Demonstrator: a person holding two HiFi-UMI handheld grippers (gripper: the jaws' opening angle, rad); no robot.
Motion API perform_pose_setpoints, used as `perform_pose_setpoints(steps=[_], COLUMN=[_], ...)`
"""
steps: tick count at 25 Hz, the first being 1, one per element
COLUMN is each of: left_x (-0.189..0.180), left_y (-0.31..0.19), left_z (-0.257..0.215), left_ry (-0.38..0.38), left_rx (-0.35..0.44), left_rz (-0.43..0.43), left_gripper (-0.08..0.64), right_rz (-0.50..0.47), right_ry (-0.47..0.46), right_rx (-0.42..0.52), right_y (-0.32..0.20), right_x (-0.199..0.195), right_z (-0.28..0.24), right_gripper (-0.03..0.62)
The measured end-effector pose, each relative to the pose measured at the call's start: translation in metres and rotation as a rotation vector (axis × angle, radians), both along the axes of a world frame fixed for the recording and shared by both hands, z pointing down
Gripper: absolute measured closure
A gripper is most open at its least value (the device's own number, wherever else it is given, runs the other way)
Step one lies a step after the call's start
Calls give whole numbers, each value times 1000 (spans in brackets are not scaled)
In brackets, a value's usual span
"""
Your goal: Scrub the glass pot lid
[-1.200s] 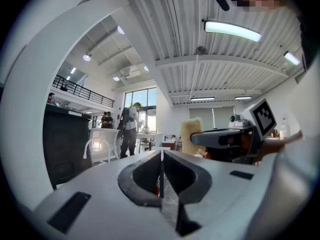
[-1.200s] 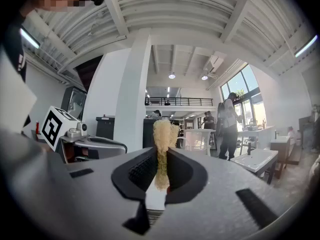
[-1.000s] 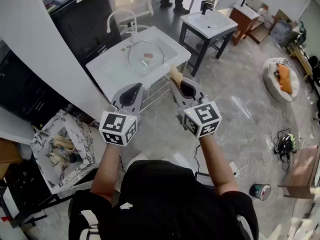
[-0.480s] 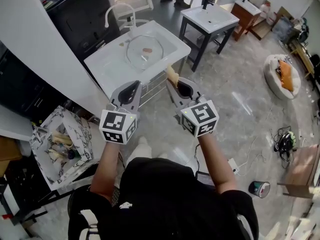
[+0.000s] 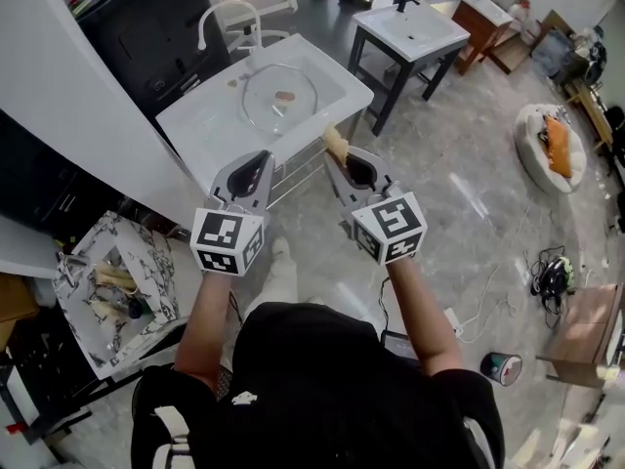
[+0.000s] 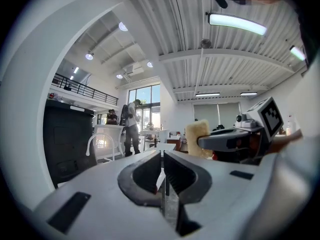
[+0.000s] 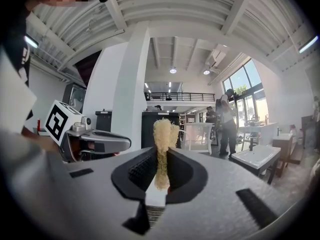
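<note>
The glass pot lid (image 5: 280, 97) lies in the basin of a white sink (image 5: 200, 130) ahead of me, its small knob at the centre. Both grippers are held in the air short of the sink's front edge, not touching it. My left gripper (image 5: 256, 161) (image 6: 162, 156) is shut with nothing between its jaws. My right gripper (image 5: 339, 154) (image 7: 161, 159) is shut on a yellowish sponge (image 5: 335, 142) (image 7: 161, 139) that sticks out past its tips. In the left gripper view the sponge (image 6: 198, 137) and the right gripper (image 6: 227, 140) appear at the right.
A white faucet (image 5: 221, 20) rises behind the sink, beside a black cabinet (image 5: 146, 18). A second washstand (image 5: 410, 29) stands at the back right. A marbled open box (image 5: 117, 277) sits on the floor at the left, a pet bed (image 5: 547, 154) at the right. People stand far back.
The view has shifted a little, with the sink sliding up and left. Both grippers keep the same pose and grip, slightly nearer the sink front. A shoe now shows below them.
</note>
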State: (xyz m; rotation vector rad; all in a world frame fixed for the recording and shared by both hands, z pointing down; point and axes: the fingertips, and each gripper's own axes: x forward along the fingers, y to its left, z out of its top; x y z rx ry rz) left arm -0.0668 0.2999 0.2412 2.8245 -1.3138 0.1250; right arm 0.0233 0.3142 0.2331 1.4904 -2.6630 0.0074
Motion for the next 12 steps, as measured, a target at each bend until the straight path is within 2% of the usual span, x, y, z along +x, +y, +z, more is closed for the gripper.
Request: perform_pose_setpoints(steps=[12], left_x=[14], left_y=[-113], left_z=[2], left_ry=[-21], left_rx=[-9], left_rz=[29], left_gripper=[545], right_rz=[18], right_ry=[3], right_rx=[-27], right_y=[-111], right_x=[9], right_z=[8], right_gripper=[574])
